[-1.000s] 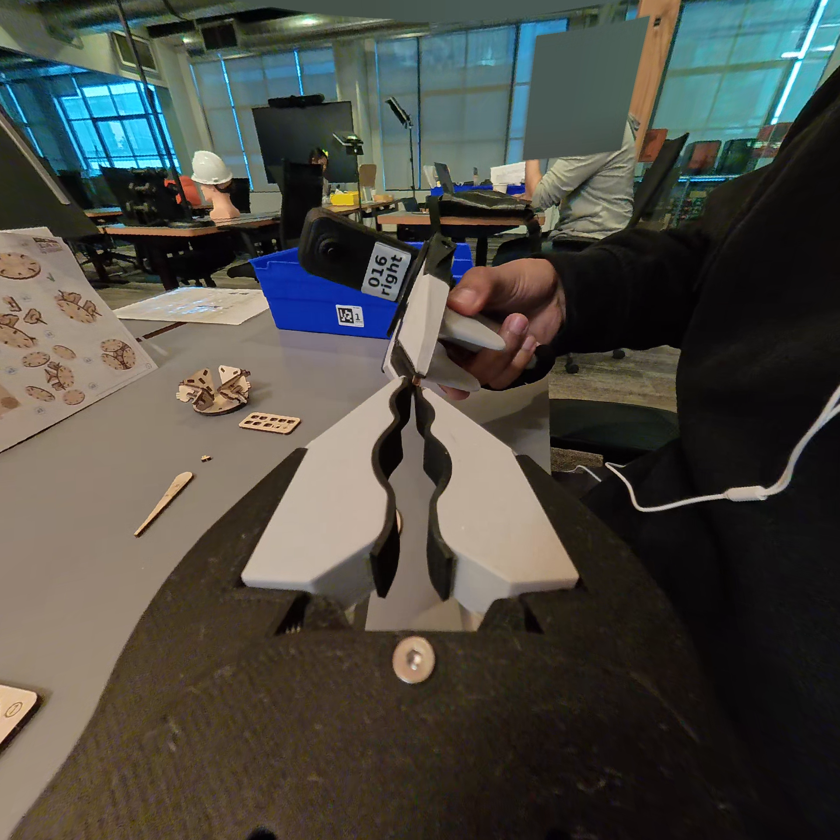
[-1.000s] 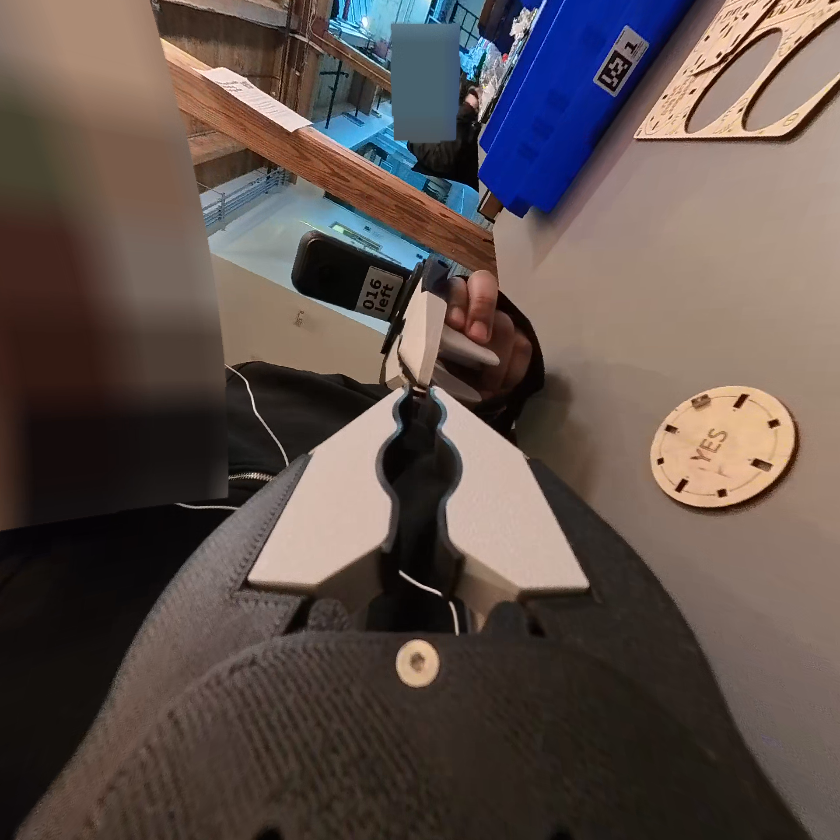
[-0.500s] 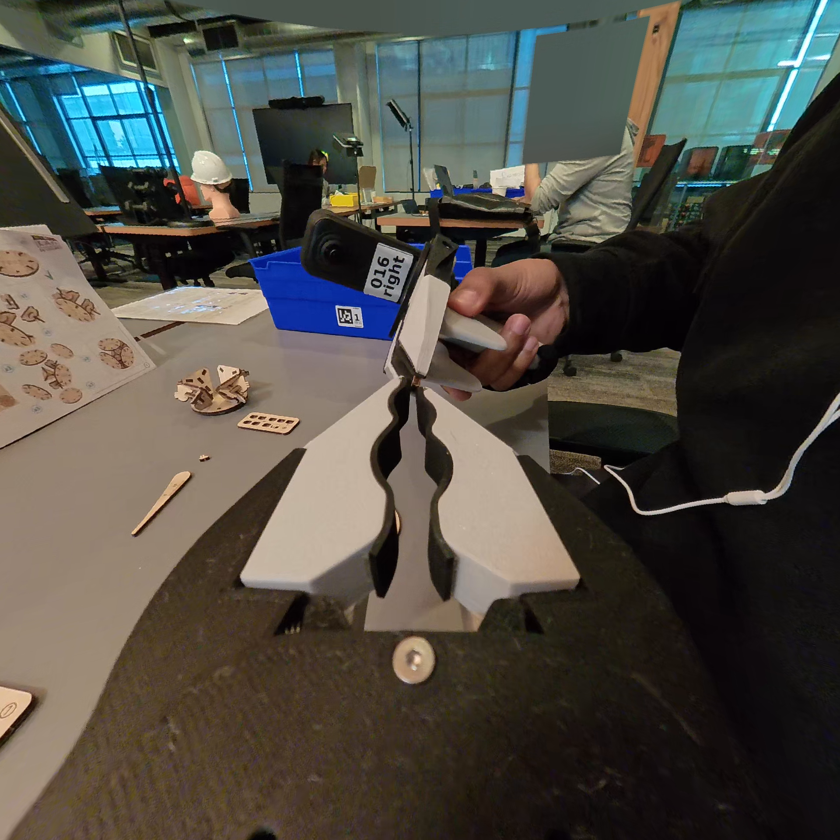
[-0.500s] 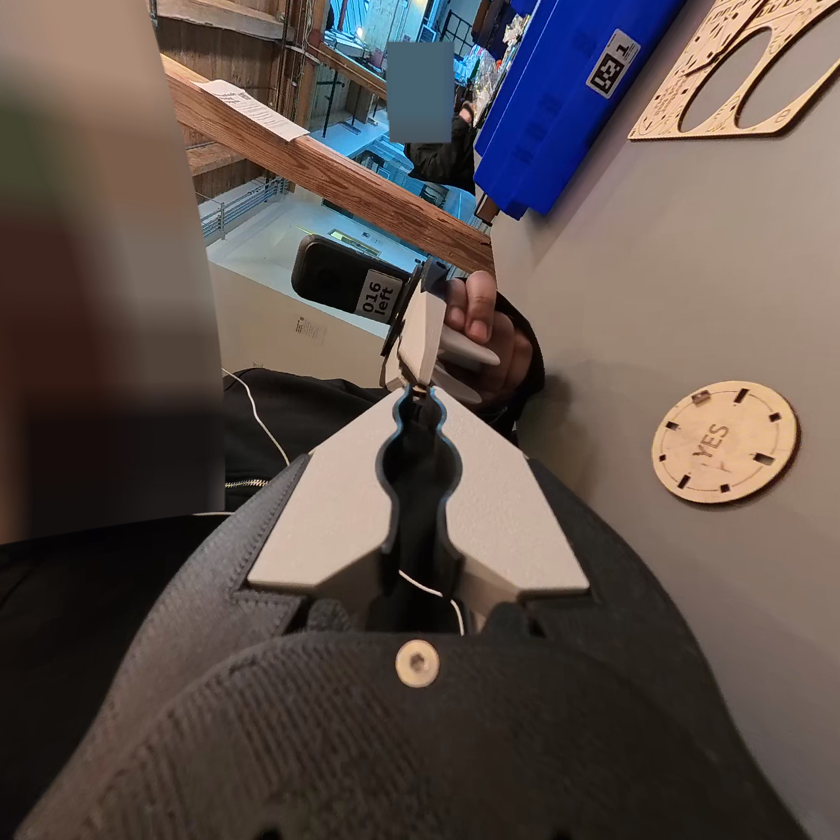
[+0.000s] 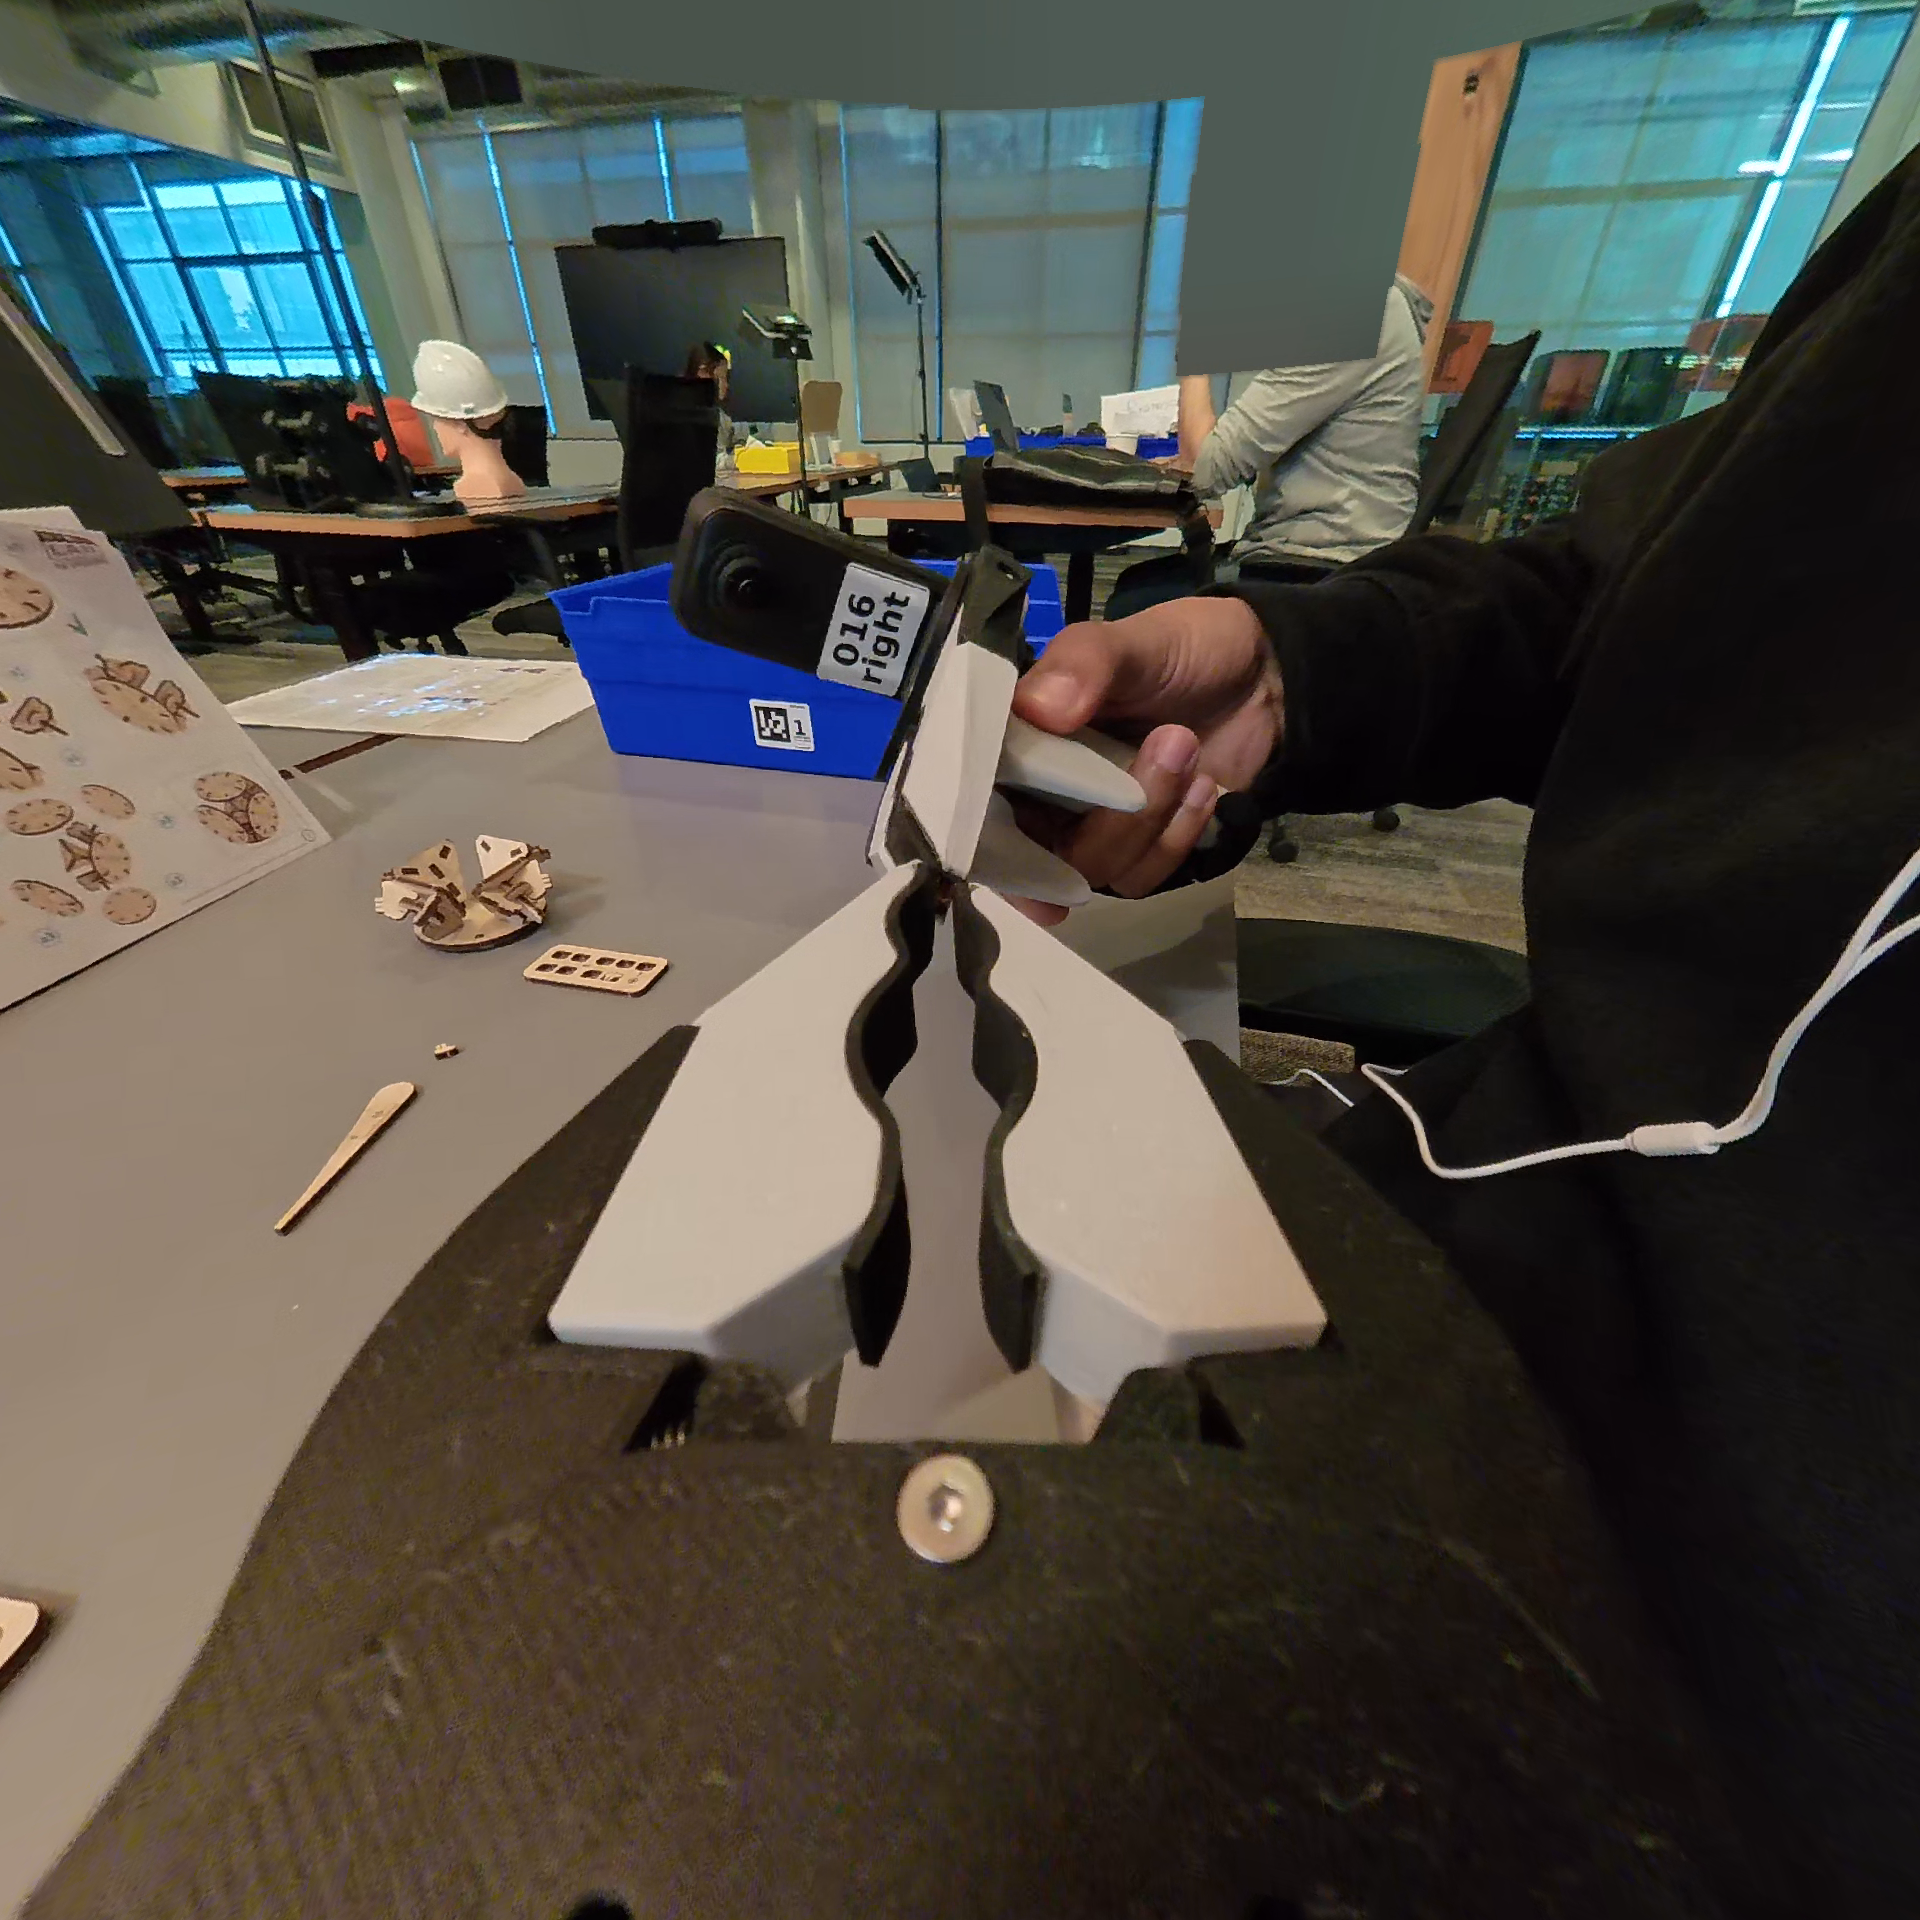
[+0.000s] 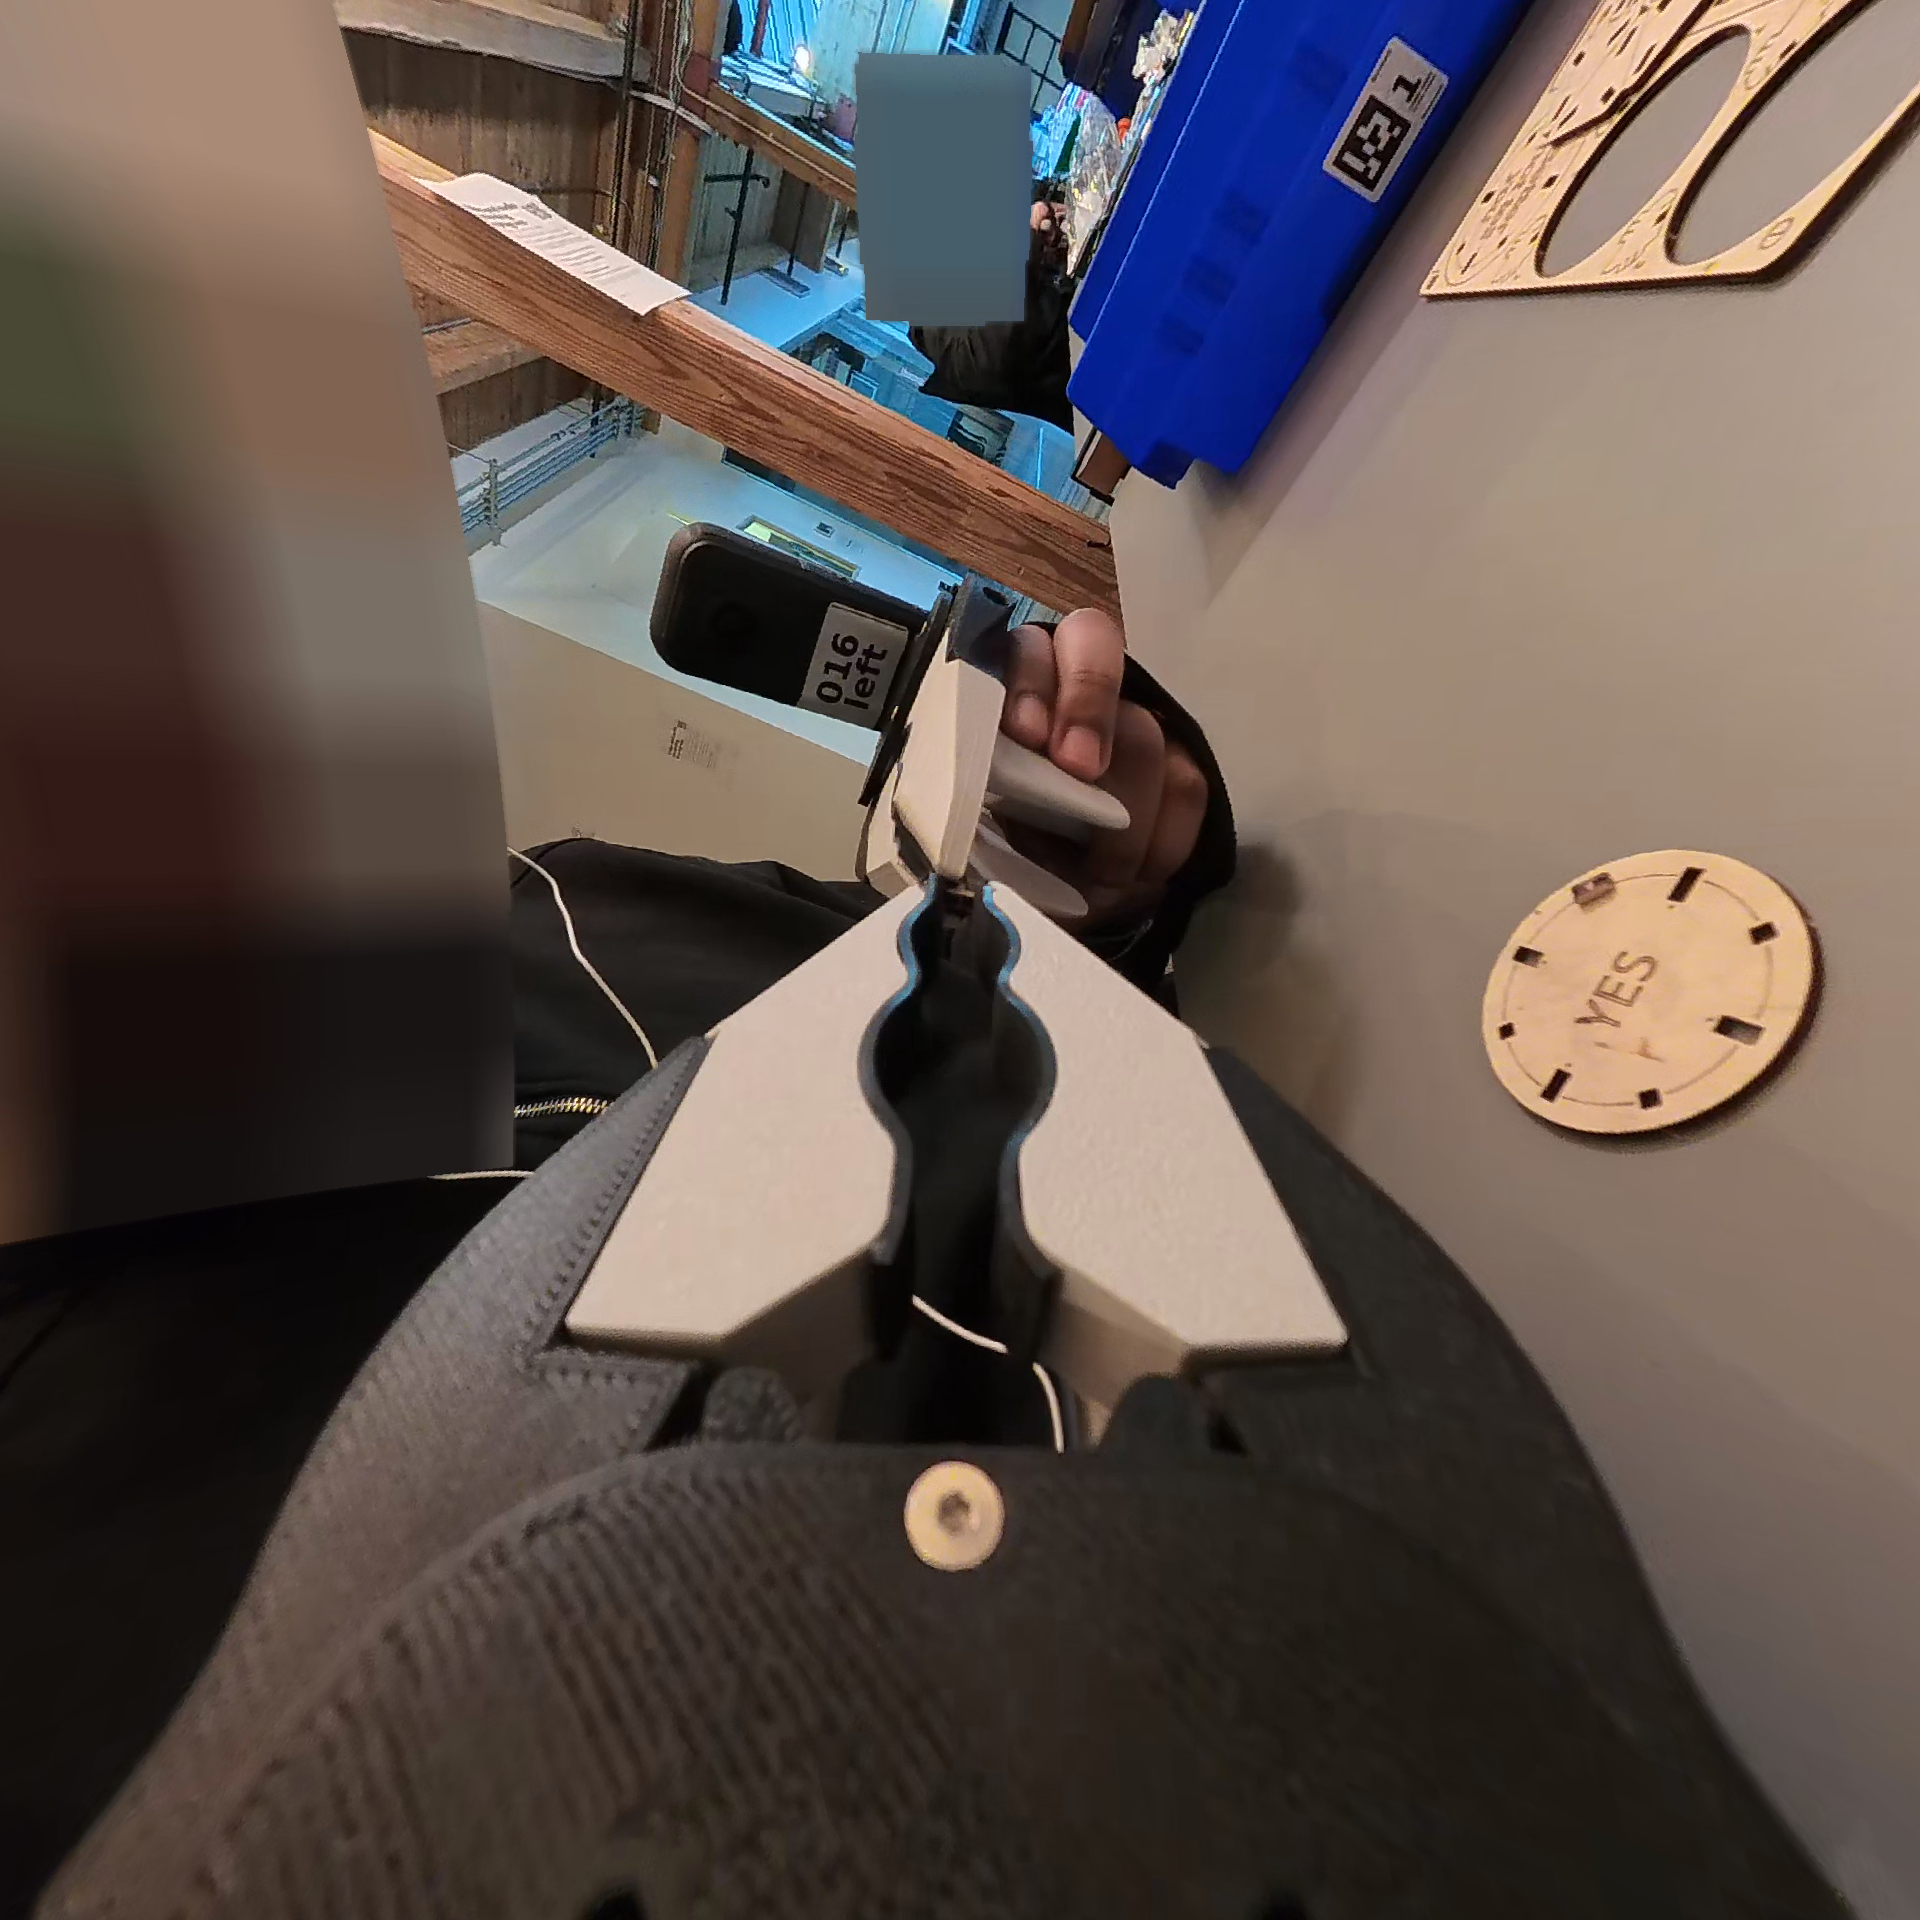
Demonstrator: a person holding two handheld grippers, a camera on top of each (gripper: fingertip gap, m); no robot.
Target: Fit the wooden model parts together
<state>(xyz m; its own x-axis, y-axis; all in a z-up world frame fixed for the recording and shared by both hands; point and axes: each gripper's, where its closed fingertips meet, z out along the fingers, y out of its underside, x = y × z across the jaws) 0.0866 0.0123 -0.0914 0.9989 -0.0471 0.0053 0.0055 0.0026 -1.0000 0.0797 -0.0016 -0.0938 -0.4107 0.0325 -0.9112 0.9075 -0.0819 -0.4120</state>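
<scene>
My two grippers meet tip to tip in the air over the grey table's near edge. In the left wrist view my left gripper has its fingertips closed on a tiny brown wooden piece. The right gripper's tips, held by a hand, press on the same spot from above. In the right wrist view my right gripper is pinched on the same small wooden piece. The left gripper's fingertip bears on it from above.
On the table lie a part-built wooden assembly, a slotted wooden strip, a wooden stick, a tiny peg and an instruction sheet. A blue bin stands behind. A round slotted wooden disc and a cut-out wooden sheet lie to the right. The tips of both grippers are at nearly the same place.
Nothing has visibly changed. Both grippers stay tip to tip with the small wooden piece between them, apart from slight wobble.
</scene>
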